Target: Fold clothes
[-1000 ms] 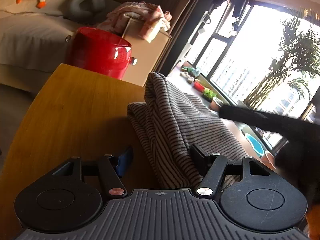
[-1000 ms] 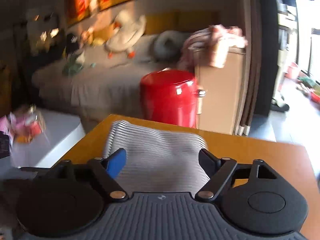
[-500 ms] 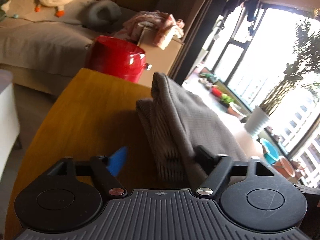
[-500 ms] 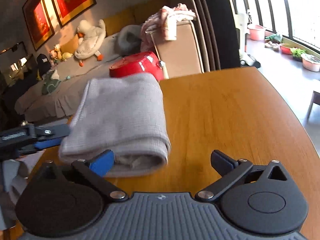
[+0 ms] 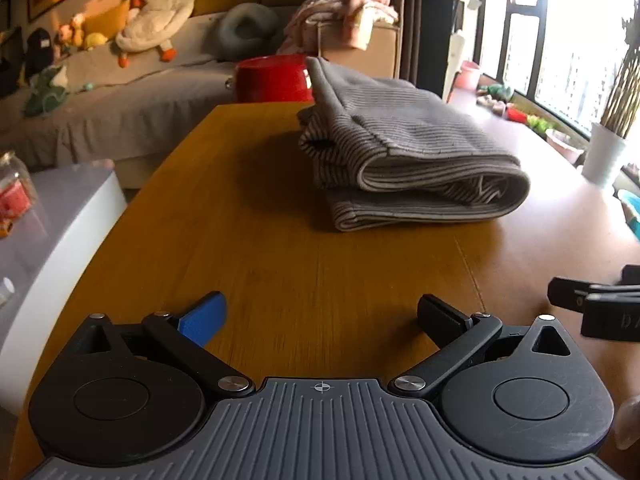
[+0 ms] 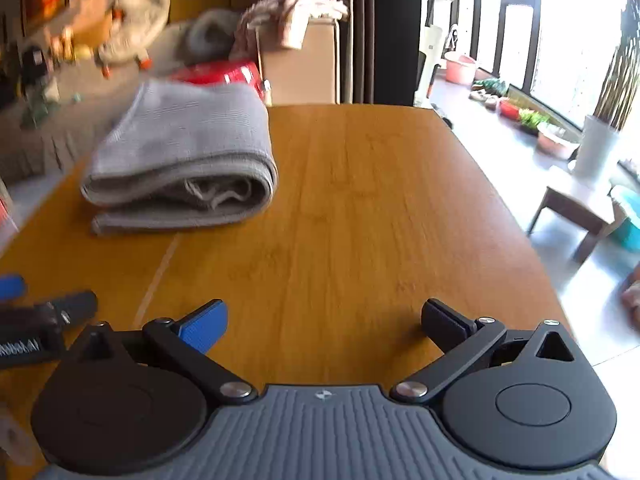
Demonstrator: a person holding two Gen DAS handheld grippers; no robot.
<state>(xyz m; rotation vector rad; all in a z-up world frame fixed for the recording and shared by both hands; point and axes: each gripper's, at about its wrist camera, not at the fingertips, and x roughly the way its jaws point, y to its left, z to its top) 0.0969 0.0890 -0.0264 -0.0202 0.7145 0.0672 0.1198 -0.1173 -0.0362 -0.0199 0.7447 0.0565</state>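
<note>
Both grippers have drawn back from the grey ribbed knit garment [image 5: 404,156] since half a second ago, when the left one had a finger against the cloth and the right one sat just beside it. Now the left gripper [image 5: 320,316] hovers over bare wood with its jaws spread wide and nothing between them, and the right gripper [image 6: 324,318] does likewise, jaws apart and empty.

That garment lies folded into a thick, layered bundle on the yellow-brown wooden counter [image 5: 280,264], well apart from both grippers. From the left wrist view its rolled edge faces the camera, with one corner of cloth sticking up at the back. From the right wrist view it sits toward the counter's far left part [image 6: 180,160].

Behind the counter stands a glossy red round container [image 5: 272,78], partly hidden by the garment. Further back are a tan cardboard box [image 5: 360,46] heaped with pink cloth, and a grey-covered sofa [image 5: 120,92] carrying a white plush goose [image 5: 156,16].
</note>
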